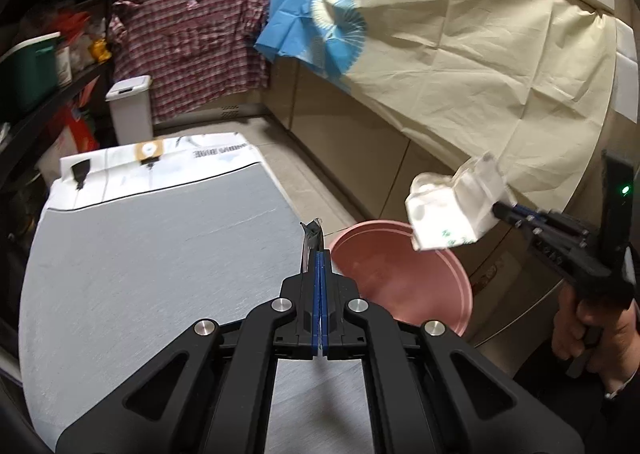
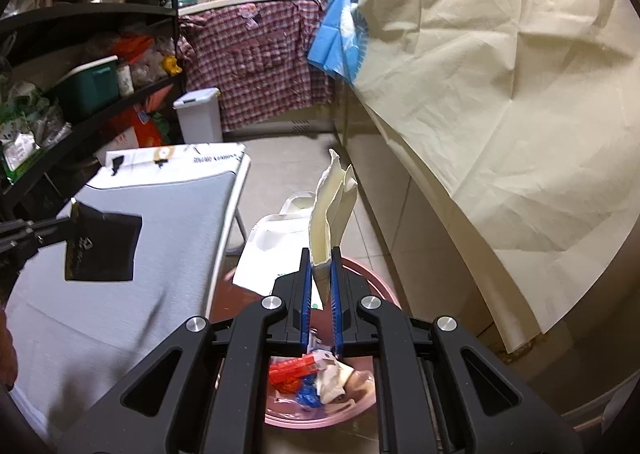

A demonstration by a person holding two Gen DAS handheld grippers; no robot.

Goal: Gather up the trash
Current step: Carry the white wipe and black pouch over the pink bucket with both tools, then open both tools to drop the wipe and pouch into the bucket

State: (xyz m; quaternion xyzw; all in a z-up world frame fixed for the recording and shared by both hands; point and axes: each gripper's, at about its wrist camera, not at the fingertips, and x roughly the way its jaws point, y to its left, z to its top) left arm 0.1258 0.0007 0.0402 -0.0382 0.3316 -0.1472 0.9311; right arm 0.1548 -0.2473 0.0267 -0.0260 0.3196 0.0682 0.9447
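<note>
My left gripper [image 1: 320, 254] is shut on a thin black wrapper [image 1: 311, 234], seen edge-on above the right edge of the grey table [image 1: 140, 254]. In the right wrist view that black wrapper [image 2: 102, 246] hangs flat from the left gripper [image 2: 74, 220] over the table [image 2: 120, 314]. My right gripper [image 2: 321, 254] is shut on a white crumpled packet [image 2: 332, 206], held above the pink bin [image 2: 312, 420]. Red, blue and white scraps lie inside the bin. From the left wrist view the packet [image 1: 452, 210] hangs from the right gripper [image 1: 496, 209] over the bin's rim [image 1: 460, 274].
A cream cloth [image 1: 480, 54] and a blue one [image 1: 304, 26] drape over the counter on the right. A plaid shirt [image 1: 192, 46] hangs at the back, with a white lidded bin [image 1: 130, 110] below. Crowded black shelves [image 2: 80, 86] stand on the left. A narrow strip of tiled floor runs between table and cabinets.
</note>
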